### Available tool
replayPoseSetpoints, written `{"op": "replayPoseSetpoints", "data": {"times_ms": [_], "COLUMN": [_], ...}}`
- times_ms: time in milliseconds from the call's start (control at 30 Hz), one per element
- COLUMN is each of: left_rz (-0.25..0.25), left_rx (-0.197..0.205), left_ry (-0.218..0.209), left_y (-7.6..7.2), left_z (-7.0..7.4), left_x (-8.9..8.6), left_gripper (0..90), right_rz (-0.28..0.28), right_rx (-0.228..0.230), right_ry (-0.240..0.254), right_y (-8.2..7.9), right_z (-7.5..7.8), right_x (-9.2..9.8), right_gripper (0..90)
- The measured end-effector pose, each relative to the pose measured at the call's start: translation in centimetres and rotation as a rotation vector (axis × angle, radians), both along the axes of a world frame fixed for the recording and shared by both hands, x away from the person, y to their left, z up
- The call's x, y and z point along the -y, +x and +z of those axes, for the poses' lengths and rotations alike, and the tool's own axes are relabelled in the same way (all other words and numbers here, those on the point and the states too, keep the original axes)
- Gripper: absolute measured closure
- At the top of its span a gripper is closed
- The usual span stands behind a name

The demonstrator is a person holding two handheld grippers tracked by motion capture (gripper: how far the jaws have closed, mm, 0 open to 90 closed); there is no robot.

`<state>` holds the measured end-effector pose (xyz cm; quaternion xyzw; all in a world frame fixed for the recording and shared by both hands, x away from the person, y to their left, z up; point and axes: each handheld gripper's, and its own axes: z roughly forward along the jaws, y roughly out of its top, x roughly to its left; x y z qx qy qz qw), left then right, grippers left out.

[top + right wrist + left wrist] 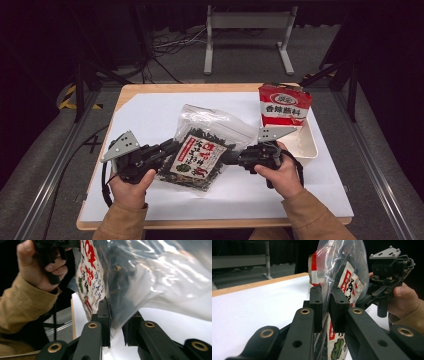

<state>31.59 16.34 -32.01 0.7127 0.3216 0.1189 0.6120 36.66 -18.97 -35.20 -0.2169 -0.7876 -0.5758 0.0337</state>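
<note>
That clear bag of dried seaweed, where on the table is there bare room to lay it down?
The white sheet is bare at the far left, beyond the left gripper, and along the near edge between the two sleeves. The far right is crowded: a red packet stands in a white tray behind the right gripper. Both grippers flank the seaweed bag.

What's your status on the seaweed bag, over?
Left gripper clamped on seaweed bag edge. Right gripper straddles opposite edge, not yet pinched. Nothing in the way.

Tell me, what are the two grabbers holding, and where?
The left gripper is clamped on the left edge of the clear seaweed bag. The right gripper has the bag's right edge between its jaws, not yet fully pinched.
</note>
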Motion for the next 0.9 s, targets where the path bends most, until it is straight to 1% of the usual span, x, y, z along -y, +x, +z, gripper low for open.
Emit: {"op": "replayPoseSetpoints", "data": {"times_ms": [67, 167, 233, 300, 333, 400, 433, 467, 500, 567, 600, 633, 700, 767, 833, 900], "left_rz": [-0.006, -0.007, -0.006, -0.004, -0.005, -0.003, -0.004, -0.005, -0.006, -0.007, -0.007, -0.003, 0.001, 0.010, 0.014, 0.018], "left_rx": [-0.006, -0.006, -0.010, -0.018, -0.027, -0.027, -0.033, -0.026, -0.028, -0.026, -0.026, -0.025, -0.026, -0.030, -0.034, -0.035], "left_ry": [-0.005, -0.003, 0.004, 0.001, 0.000, 0.003, 0.007, 0.013, 0.014, 0.022, 0.022, 0.027, 0.040, 0.046, 0.040, 0.043], "left_y": [0.1, 0.2, 0.3, 0.3, 0.4, 0.4, 0.5, 0.6, 0.6, 0.6, 0.6, 0.6, 0.6, 0.6, 0.7, 0.9], "left_z": [-0.1, -0.1, -0.2, -0.2, -0.4, -0.4, -0.5, -0.5, -0.6, -0.6, -0.6, -0.6, -0.7, -0.8, -1.0, -1.1], "left_x": [-0.1, -0.1, -0.2, -0.2, -0.3, -0.3, -0.3, -0.4, -0.5, -0.7, -0.7, -0.8, -0.9, -1.1, -1.2, -1.3], "left_gripper": [80.2, 78.2, 75.5, 71.7, 69.4, 65.2, 65.2, 61.0, 59.4, 57.5, 56.3, 56.3, 54.3, 53.8, 52.5, 51.4], "right_rz": [0.011, 0.016, 0.015, 0.013, 0.013, 0.005, 0.005, -0.009, -0.013, -0.031, -0.031, -0.046, -0.074, -0.083, -0.101, -0.117], "right_rx": [-0.025, -0.024, -0.020, -0.011, -0.008, 0.001, 0.001, 0.019, 0.023, 0.039, 0.039, 0.051, 0.069, 0.074, 0.091, 0.104], "right_ry": [0.011, 0.018, 0.016, 0.009, 0.000, -0.018, -0.018, -0.038, -0.045, -0.068, -0.068, -0.079, -0.104, -0.109, -0.130, -0.145], "right_y": [-0.1, -0.2, -0.3, -0.4, -0.5, -0.7, -0.7, -0.9, -0.9, -1.0, -1.0, -1.1, -1.1, -1.2, -1.3, -1.4], "right_z": [0.1, 0.3, 0.5, 0.7, 0.9, 1.2, 1.2, 1.7, 1.9, 2.5, 2.5, 2.7, 3.5, 3.7, 4.3, 4.8], "right_x": [0.2, 0.3, 0.4, 0.5, 0.6, 0.8, 0.8, 1.1, 1.2, 1.6, 1.6, 1.9, 2.8, 3.1, 3.7, 4.2], "right_gripper": [79.4, 79.9, 80.0, 80.2, 80.3, 80.3, 80.3, 80.4, 80.4, 80.5, 80.5, 80.5, 80.8, 80.8, 80.7, 80.8]}}
